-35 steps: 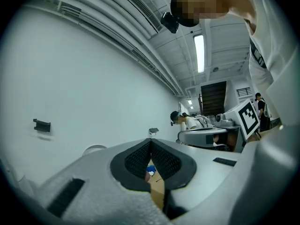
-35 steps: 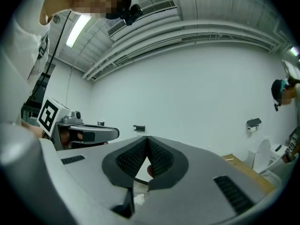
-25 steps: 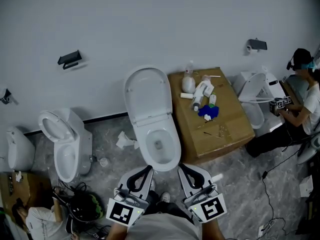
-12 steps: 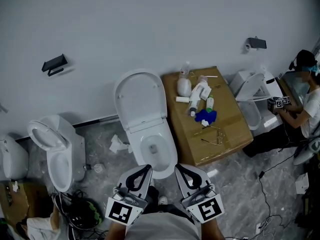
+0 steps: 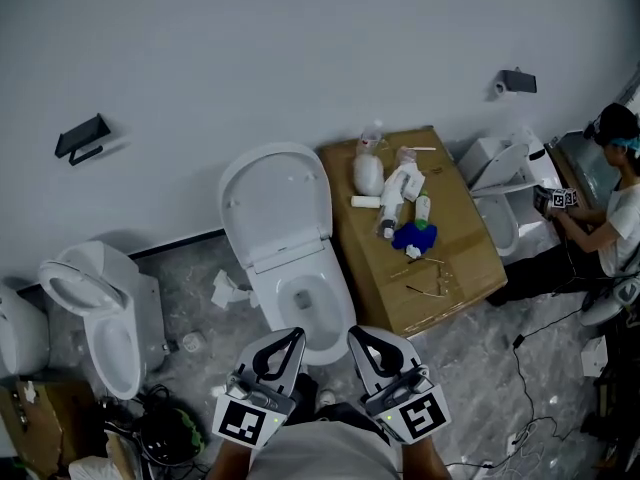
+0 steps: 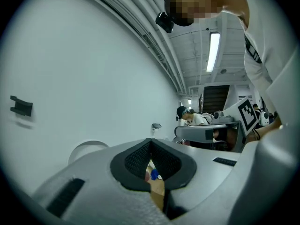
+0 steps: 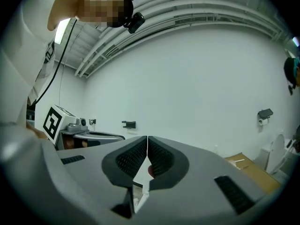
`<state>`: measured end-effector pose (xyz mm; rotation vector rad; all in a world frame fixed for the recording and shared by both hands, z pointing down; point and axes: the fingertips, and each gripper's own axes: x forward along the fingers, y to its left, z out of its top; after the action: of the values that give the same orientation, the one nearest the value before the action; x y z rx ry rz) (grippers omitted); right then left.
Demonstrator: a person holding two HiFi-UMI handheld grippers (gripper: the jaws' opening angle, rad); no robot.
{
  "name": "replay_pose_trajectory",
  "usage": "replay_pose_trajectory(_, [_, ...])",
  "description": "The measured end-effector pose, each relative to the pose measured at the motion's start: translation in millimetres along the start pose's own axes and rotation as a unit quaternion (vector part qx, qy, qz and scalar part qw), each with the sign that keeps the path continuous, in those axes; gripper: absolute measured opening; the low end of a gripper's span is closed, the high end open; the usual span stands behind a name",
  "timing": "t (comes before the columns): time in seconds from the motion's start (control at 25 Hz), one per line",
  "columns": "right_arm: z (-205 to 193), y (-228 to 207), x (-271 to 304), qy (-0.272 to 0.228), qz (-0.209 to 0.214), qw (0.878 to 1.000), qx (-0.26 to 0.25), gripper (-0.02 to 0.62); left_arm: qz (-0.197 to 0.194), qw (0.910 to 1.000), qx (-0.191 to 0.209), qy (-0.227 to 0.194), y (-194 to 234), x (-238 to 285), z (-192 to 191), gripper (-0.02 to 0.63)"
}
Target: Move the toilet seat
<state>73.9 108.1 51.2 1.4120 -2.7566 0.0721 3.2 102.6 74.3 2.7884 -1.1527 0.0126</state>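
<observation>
Approach step imo: white oval plastic toilet seat (image 5: 277,206) is up, untouched. Left gripper (image 5: 288,340) & right gripper (image 5: 360,336) empty, jaws pressed together. Next: prob reach fwd, open up.

Right gripper (image 7: 147,138): fingers (image 7: 127,162) shut tip to tip, nothing btwn them, just a thin gap lower down where the pads curve apart. The pads are dark and dimpled w/ a grey shell around them.

Behind is a plain white wall (image 7: 197,78) w/ a small black bracket (image 7: 128,124) left of centre and a paper holder (image 7: 265,113) off to the right. A cardboard box (image 7: 253,170) pokes in bottom right, and just past it at the edge is what looks like a white toilet (image 7: 274,159).

Left gripper (image 7: 117,136) sits level on the left side, its marker cube (image 7: 52,121) facing the cam.

Top left there's the person's white shirt (image 7: 28,55), a black cable (image 7: 58,64) hanging down, a ceiling light strip (image 7: 63,30), and pipes (image 7: 197,13) along the ceiling.
</observation>
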Motion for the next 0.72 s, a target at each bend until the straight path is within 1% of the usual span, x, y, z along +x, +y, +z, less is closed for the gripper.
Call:
replay_pose_trajectory(0.16, [-13.9, -3.7, 21.4, 0.025, -0.003, 1.0, -0.001, 0.012, -0.005, 0.9997, -0.022, 0.006, 24.5, 10.2, -10.1, 0.011])
replay_pose_trajectory(0.32, [-32.6, -7.8, 38.2, 0.052, -0.011, 0.999, 0.004, 0.014, -0.01, 0.9992, -0.032, 0.023, 43.2, 18.0, -27.8, 0.011])
replay_pose_trajectory(0.48, [-58.3, -11.1, 41.8, 0.082, -0.011, 0.996, 0.02, 0.014, -0.014, 0.9979, -0.045, 0.045, 47.1, 24.3, -47.8, 0.011])
replay_pose_trajectory(0.72, [-94.7, -17.1, 46.9, 0.111, 0.001, 0.993, 0.042, 0.014, -0.01, 0.9956, -0.052, 0.077, 48.0, 34.2, -82.8, 0.011])
